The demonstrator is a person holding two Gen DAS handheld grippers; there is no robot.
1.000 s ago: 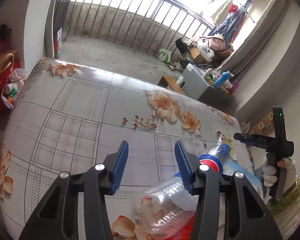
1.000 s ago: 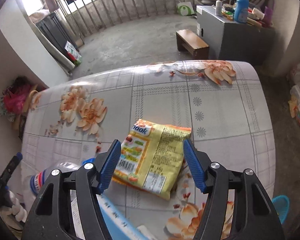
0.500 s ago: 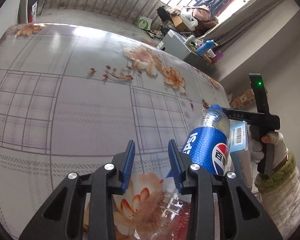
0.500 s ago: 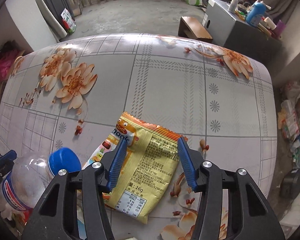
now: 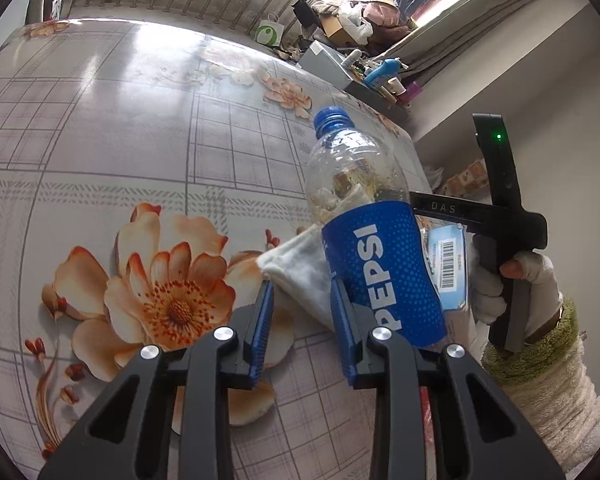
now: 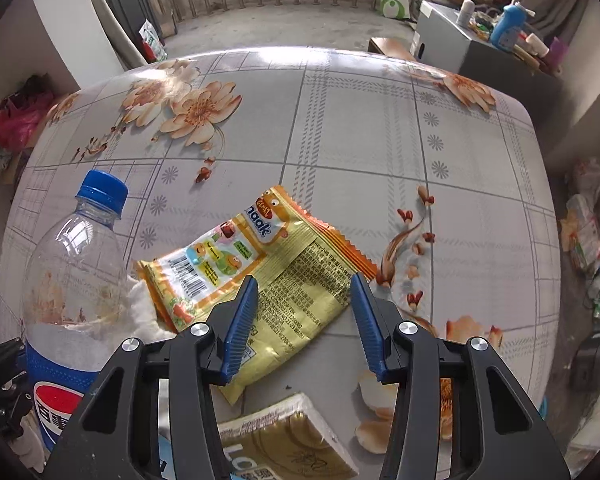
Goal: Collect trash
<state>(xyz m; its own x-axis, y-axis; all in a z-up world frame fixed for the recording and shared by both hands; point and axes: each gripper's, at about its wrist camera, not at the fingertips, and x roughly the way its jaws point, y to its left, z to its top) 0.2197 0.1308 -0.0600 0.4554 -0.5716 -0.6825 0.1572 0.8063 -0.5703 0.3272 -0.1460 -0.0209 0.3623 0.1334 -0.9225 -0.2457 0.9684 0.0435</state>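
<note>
A yellow snack packet (image 6: 284, 276) lies flat on the flowered tablecloth (image 6: 359, 140). My right gripper (image 6: 304, 280) hovers over the packet's near half. Its jaws are closing, the packet lies under the gap and the pads do not press it. An empty Pepsi bottle (image 5: 379, 260) with a blue cap stands upright, also seen in the right wrist view (image 6: 76, 280). A white tissue (image 5: 303, 276) lies beside the bottle's base. My left gripper (image 5: 301, 286) straddles the tissue's corner; its jaws are closing and a gap still shows. Its right finger stands close to the bottle.
A gold tissue pack (image 6: 292, 440) lies at the near table edge. A blue packet with a barcode (image 5: 447, 264) sits behind the bottle. A gloved hand (image 5: 531, 276) holds the right gripper's handle. A grey cabinet (image 6: 447, 44) with bottles stands beyond the table.
Both grippers have come down closer to the table and their jaws have narrowed. The left one has swung toward the bottle and tissue; the right has settled over the snack packet.
</note>
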